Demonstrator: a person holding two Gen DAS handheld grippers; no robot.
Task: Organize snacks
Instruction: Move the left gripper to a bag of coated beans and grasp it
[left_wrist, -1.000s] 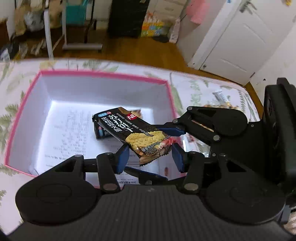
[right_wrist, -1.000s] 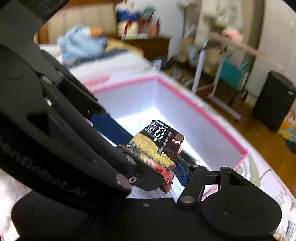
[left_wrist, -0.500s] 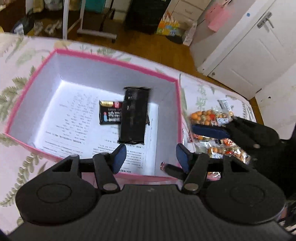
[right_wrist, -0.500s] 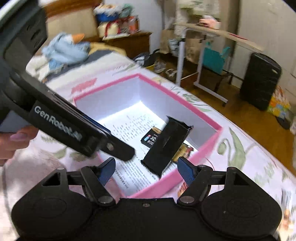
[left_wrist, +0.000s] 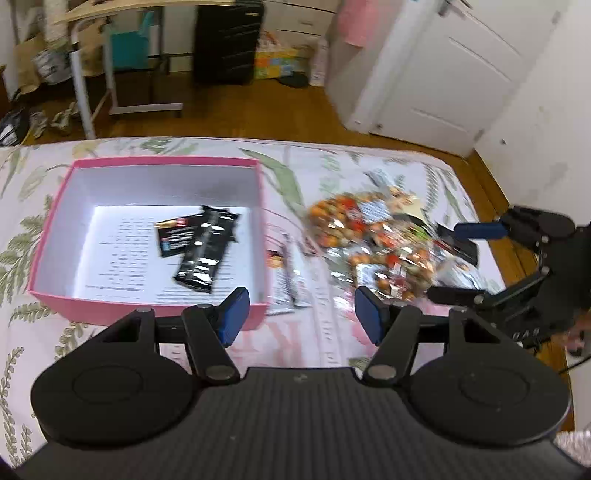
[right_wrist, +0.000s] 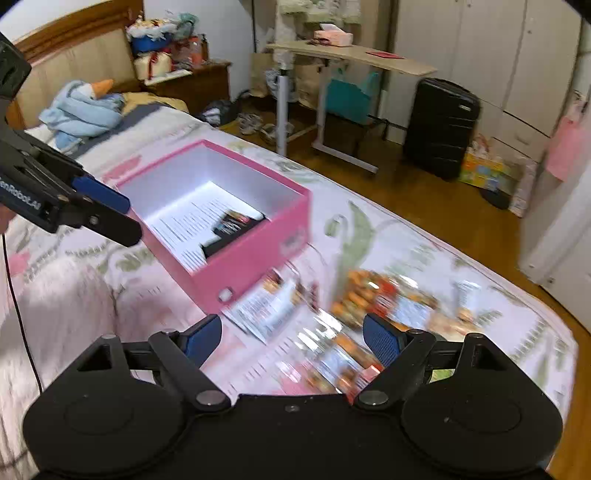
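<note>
Jaws gape empty on both grippers; glossy black wrappers (left_wrist: 205, 248) lie in the square pink box (left_wrist: 155, 317).

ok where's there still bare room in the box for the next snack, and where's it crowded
Inside the pink box, the floor left of the two dark packets, toward the left wall, is bare, as is the strip along the back wall. It is crowded outside, to the right of the box: the snack pile and a flat packet against the box's right wall.

Your left gripper (left_wrist: 301, 313) hangs with its 2 blue pads spread wide, nothing between them, just right of the pink box (left_wrist: 236, 314). Your right gripper (right_wrist: 291, 338) is likewise spread and apparently empty, farther right of that box.
</note>
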